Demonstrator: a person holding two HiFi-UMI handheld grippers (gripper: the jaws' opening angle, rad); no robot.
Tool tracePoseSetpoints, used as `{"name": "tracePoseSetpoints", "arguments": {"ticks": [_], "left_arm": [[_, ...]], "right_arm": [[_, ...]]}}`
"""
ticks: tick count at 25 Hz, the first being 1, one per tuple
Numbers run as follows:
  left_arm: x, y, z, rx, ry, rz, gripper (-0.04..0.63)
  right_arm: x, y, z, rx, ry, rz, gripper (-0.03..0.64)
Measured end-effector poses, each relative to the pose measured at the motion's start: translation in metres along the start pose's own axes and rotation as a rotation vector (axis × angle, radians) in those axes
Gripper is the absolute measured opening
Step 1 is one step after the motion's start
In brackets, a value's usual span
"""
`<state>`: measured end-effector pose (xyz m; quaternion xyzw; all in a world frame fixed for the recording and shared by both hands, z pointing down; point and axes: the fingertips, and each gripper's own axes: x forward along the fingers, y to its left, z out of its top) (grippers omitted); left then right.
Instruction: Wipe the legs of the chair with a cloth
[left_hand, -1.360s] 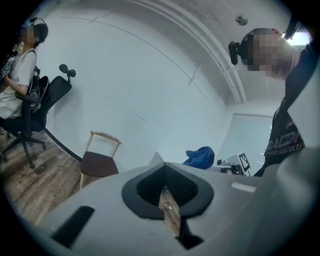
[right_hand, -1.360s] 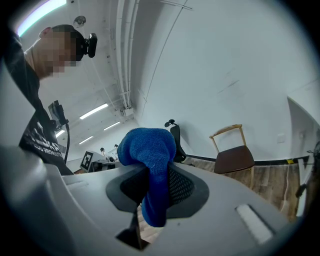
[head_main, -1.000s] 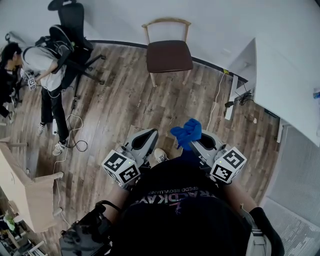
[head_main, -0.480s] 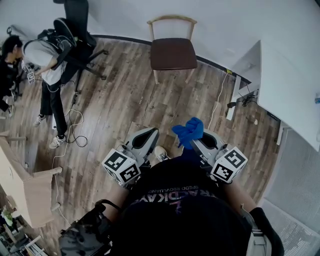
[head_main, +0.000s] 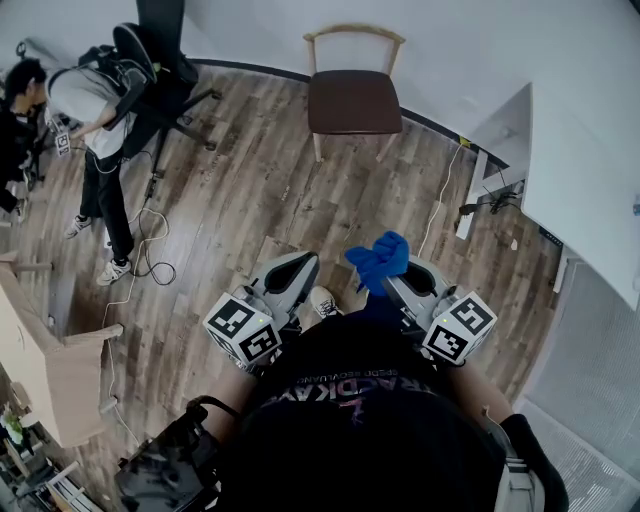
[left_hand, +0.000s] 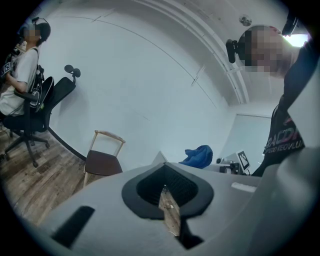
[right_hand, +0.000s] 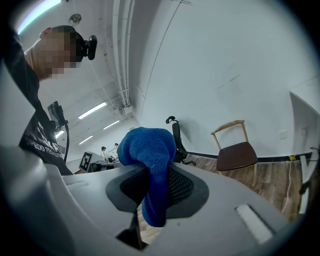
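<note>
Wood-plank floor (head_main: 250, 190) stretches between me and the pale wooden chair with a dark brown seat (head_main: 353, 100), which stands by the white wall (head_main: 450, 40), well apart from me. My right tool (right_hand: 156, 195) pinches a soft, bunched blue cloth (right_hand: 149, 150); my left tool (left_hand: 167, 197) is pressed together on nothing. I judge this is the approach: best get close, crouch low, then wrap the plush cloth round each slim, smooth leg (head_main: 318, 150) and stroke from top to foot.
</note>
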<state>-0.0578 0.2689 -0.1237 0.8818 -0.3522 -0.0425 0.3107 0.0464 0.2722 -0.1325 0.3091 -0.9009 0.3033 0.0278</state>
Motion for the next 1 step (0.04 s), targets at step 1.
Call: {"name": "tracePoseSetpoints", "arguments": {"ticks": [1], "left_arm": [[0.0006,0.0011,0.0006,-0.001,0.0,-0.001,0.005]], "right_arm": [[0.0013,-0.0006,0.0007,0.001,0.0,0.0,0.086]]}}
